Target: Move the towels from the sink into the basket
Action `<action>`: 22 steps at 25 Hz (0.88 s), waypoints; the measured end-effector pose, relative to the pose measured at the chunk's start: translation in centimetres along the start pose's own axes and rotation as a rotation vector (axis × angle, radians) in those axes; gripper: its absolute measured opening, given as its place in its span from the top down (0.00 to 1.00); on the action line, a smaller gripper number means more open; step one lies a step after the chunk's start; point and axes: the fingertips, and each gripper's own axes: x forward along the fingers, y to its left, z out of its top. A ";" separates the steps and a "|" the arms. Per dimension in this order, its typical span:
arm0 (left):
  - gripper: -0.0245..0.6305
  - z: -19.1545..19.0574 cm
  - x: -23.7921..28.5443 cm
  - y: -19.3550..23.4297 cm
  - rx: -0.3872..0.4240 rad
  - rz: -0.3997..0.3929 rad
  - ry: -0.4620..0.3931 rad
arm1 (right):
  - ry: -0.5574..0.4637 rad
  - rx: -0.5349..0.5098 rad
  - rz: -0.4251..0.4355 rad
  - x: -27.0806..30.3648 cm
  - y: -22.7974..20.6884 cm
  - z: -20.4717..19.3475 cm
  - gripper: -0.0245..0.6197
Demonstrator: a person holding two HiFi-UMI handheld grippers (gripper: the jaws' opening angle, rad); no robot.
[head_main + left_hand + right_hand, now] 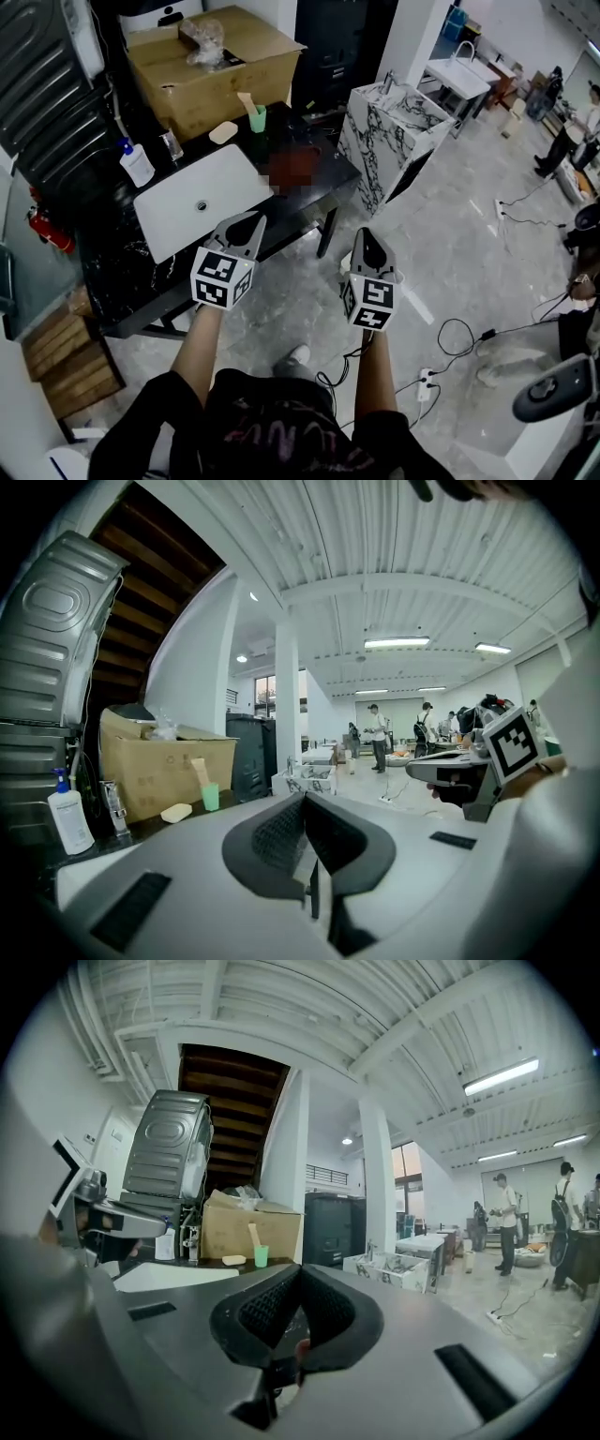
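The sink is a white rectangular basin set into the black counter, up and left of my two grippers in the head view; its drain shows in the bare white bottom. Behind it stand a soap bottle and a faucet, with a green cup, a pale soap bar and a cardboard box further back. My left gripper points at the sink's near right corner, its jaws pressed together on nothing. My right gripper is just beside it over the grey floor, clear of the counter, its jaws also together and empty.
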 end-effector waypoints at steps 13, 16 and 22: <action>0.94 1.3 6.9 0.7 -0.008 0.045 0.022 | 0.018 -0.005 0.058 6.4 -4.2 0.0 0.94; 0.94 1.2 8.1 1.4 -0.008 0.049 0.024 | 0.016 -0.007 0.064 7.8 -4.3 0.1 0.94; 0.94 0.8 11.6 3.6 -0.014 0.029 0.030 | 0.034 -0.002 0.069 11.8 -4.2 0.0 0.94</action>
